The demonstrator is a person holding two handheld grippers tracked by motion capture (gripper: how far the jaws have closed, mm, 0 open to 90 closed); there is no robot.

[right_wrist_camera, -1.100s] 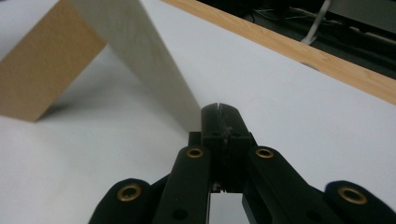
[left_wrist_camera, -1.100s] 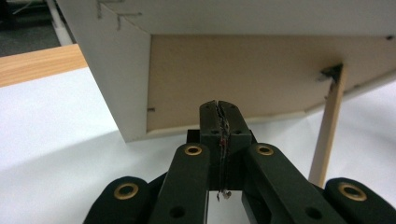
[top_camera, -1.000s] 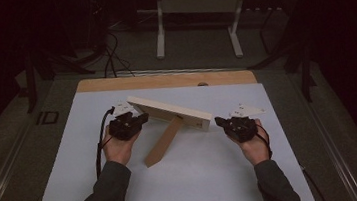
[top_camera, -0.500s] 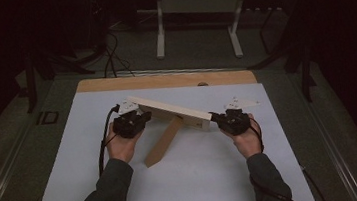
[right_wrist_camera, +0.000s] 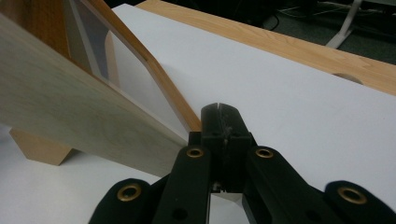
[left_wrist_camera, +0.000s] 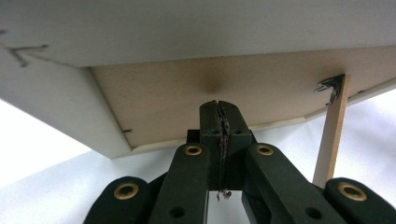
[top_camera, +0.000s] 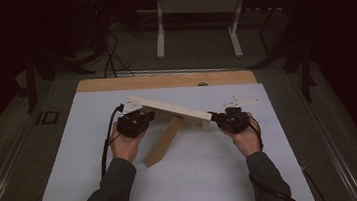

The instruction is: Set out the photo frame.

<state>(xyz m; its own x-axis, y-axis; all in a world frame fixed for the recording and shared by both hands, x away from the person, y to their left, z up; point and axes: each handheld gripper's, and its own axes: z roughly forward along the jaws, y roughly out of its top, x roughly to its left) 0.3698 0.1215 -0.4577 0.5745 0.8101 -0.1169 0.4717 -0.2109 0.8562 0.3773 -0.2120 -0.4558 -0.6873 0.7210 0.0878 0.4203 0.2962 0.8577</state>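
From above, the wooden panel [top_camera: 170,110] sits tilted near the middle of the bench's white top [top_camera: 74,182], running from the left gripper [top_camera: 136,123] towards the right gripper [top_camera: 231,120], with a wooden leg [top_camera: 164,141] sloping down from under it to the white surface. Each hand is at one end of the panel, well in from the bench's edges.

In the left gripper view, the jaws are pressed together with nothing between them, their tips [left_wrist_camera: 219,116] right up under the panel's bare underside [left_wrist_camera: 224,98]. A thin strip of wood [left_wrist_camera: 330,130] stands at the right. I'd say the tips only prop the panel here; a small sideways slide could let it drop off them.

In the right gripper view, the jaws [right_wrist_camera: 219,119] are likewise closed tight on nothing, nosed against the panel's lower corner [right_wrist_camera: 184,133]. With neither tool clamping, the risk as I see it is the panel tipping or its leg skidding across the smooth white top if either hand pushes unevenly.
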